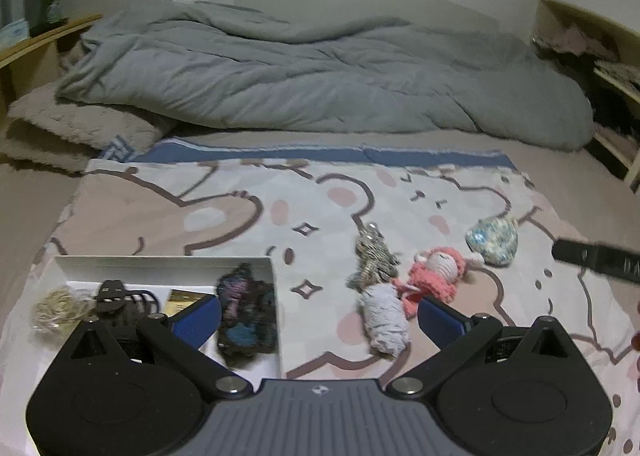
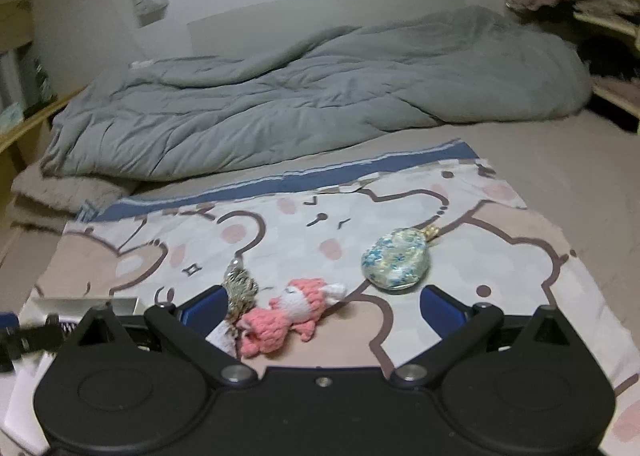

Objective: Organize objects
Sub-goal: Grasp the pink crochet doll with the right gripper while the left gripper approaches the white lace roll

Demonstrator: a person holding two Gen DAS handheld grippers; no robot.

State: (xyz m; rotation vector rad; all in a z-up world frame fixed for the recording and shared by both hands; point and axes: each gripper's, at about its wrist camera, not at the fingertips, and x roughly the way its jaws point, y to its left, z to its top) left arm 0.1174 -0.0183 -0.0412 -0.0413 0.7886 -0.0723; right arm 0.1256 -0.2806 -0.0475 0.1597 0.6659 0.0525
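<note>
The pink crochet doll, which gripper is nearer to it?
Right. The right gripper frames the pink crochet doll between its open fingers; the left gripper sits left of it, nearer the white box.

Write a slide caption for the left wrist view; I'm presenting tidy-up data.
Open left gripper hovers over the cartoon blanket, white box of trinkets left, pink crochet doll ahead.

This is a bedroom in a home. A bed (image 1: pixel 540 160) fills the view, with a rumpled grey duvet (image 1: pixel 320 76) at its far end and a cartoon-bear sheet (image 1: pixel 224 208) spread over it. Wooden shelves (image 1: pixel 616 68) at the side hold what looks like folded clothing, though blurred.
</note>
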